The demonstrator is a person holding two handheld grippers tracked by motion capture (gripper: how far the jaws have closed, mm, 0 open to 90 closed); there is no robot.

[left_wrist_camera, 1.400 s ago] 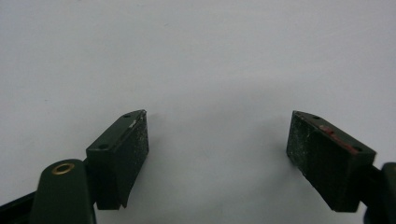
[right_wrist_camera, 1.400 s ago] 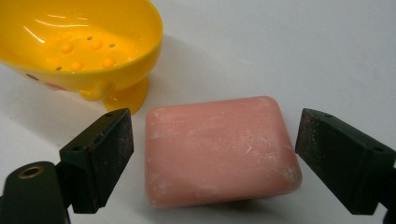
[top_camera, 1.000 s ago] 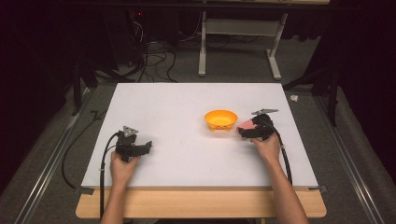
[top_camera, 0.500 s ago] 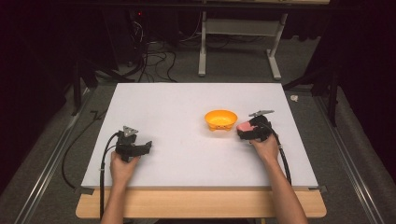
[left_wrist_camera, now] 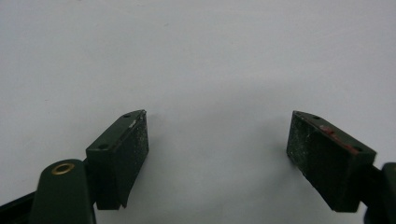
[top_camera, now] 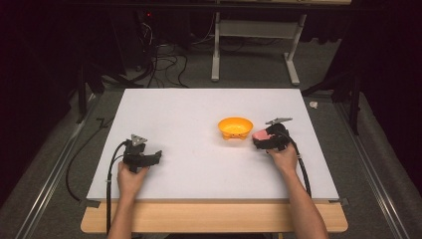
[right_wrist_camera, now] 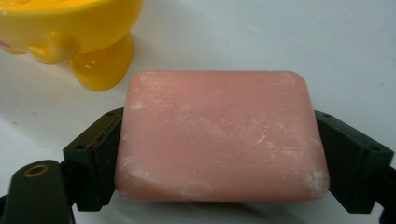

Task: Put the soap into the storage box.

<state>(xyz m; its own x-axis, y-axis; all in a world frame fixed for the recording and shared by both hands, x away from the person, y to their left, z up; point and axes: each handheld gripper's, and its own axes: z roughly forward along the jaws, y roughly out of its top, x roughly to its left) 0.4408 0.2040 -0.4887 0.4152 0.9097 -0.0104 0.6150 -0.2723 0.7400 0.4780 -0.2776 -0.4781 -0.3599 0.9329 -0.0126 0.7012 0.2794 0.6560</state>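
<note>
Pink soap bar (right_wrist_camera: 219, 135) is being held crosswise in the right gripper (top_camera: 266, 140) jaws, just beside the yellow bowl (top_camera: 235, 127), which is lying ahead-left. Left gripper (top_camera: 143, 158) is being rested on the tabletop (top_camera: 199, 109), jaws wide, empty.
</note>
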